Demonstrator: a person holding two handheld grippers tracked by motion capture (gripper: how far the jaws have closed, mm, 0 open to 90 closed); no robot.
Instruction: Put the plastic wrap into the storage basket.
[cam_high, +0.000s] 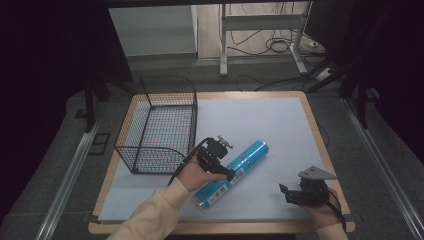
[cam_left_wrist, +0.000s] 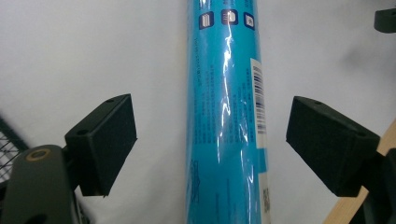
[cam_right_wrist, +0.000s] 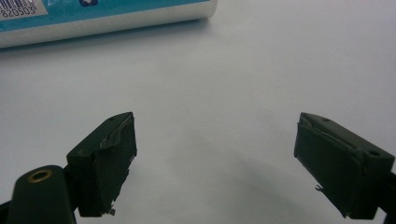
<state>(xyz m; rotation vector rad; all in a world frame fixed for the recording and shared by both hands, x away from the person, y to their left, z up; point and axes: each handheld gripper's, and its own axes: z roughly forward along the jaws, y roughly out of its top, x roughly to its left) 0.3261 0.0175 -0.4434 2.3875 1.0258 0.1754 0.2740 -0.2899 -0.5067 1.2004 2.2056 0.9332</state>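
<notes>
A long blue roll wrapped in shiny plastic (cam_high: 235, 172) lies slantwise on the white sheet (cam_high: 260, 125), near the front middle. My left gripper (cam_high: 220, 165) hovers over the roll's middle, open. In the left gripper view the roll (cam_left_wrist: 226, 112) runs straight up between the two black pads (cam_left_wrist: 105, 142), which stand apart on either side without touching it. My right gripper (cam_high: 292, 192) rests at the front right, open, with nothing between its jaws. In the right gripper view the roll's end (cam_right_wrist: 107, 16) lies ahead at the top left, and bare sheet shows between the pads (cam_right_wrist: 109, 161).
A black wire basket (cam_high: 160, 127) stands at the left of the sheet, next to my left hand. The wooden table edge (cam_high: 320, 145) frames the sheet. Beyond the table are a white frame's legs (cam_high: 260, 35) and cables on the floor.
</notes>
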